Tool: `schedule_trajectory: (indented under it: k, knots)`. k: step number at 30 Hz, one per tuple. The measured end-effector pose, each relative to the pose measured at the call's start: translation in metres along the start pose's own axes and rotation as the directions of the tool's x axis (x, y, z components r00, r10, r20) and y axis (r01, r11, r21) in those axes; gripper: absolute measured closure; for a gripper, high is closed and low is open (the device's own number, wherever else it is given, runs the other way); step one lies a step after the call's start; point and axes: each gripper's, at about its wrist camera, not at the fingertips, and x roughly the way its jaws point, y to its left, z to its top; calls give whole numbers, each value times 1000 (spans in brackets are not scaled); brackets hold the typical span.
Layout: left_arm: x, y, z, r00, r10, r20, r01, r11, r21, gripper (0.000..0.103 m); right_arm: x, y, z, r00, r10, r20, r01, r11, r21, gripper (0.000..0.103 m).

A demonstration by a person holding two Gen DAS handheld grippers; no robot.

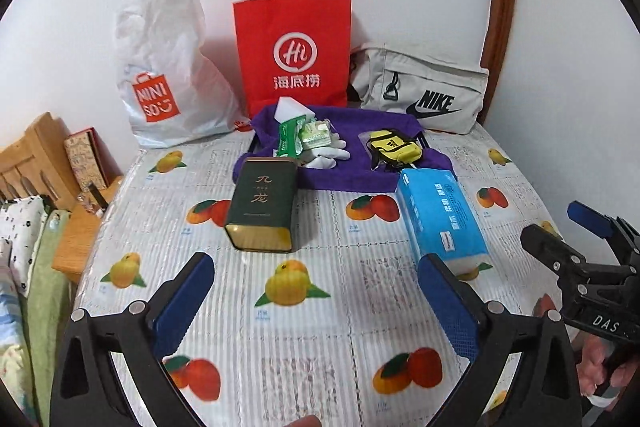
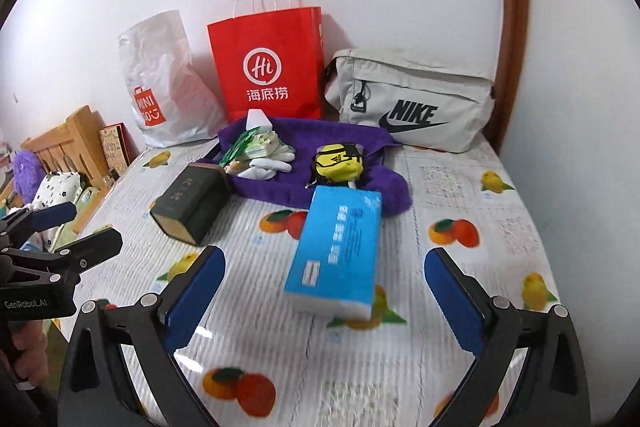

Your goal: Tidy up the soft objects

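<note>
A blue tissue pack [image 1: 442,217] [image 2: 336,251] lies on the fruit-print tablecloth [image 1: 320,327] in front of a purple towel [image 1: 344,171] [image 2: 316,183]. On the towel rest white gloves [image 1: 328,153] [image 2: 268,163], green wipe packets [image 1: 304,137] [image 2: 248,147] and a small yellow pouch [image 1: 394,147] [image 2: 338,163]. A dark green tin [image 1: 262,207] [image 2: 192,203] lies left of the towel. My left gripper [image 1: 320,295] hangs open above the cloth, nothing between its fingers. My right gripper [image 2: 324,291] [image 1: 568,227] is open too, its fingers standing apart either side of the tissue pack's near end.
Against the back wall stand a white plastic bag [image 1: 168,75] [image 2: 168,83], a red paper bag [image 1: 292,55] [image 2: 268,67] and a grey Nike bag [image 1: 424,91] [image 2: 412,103]. A wooden bed frame [image 1: 36,155] and bedding [image 1: 24,247] lie left of the table.
</note>
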Motion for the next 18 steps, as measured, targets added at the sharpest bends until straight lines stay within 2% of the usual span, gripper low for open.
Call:
schedule_trajectory:
  k: [9,18]
  knots:
    - [-35,-4,-31,999,18,31,-18,1000,-8,0,-38,-3,-36,1000,-9,14,8,1000,30,4]
    - [-47,-12,-42,998,33,46,-33,999,-3,0,-53,-3,-47,999,-25,37,25,999,21,4]
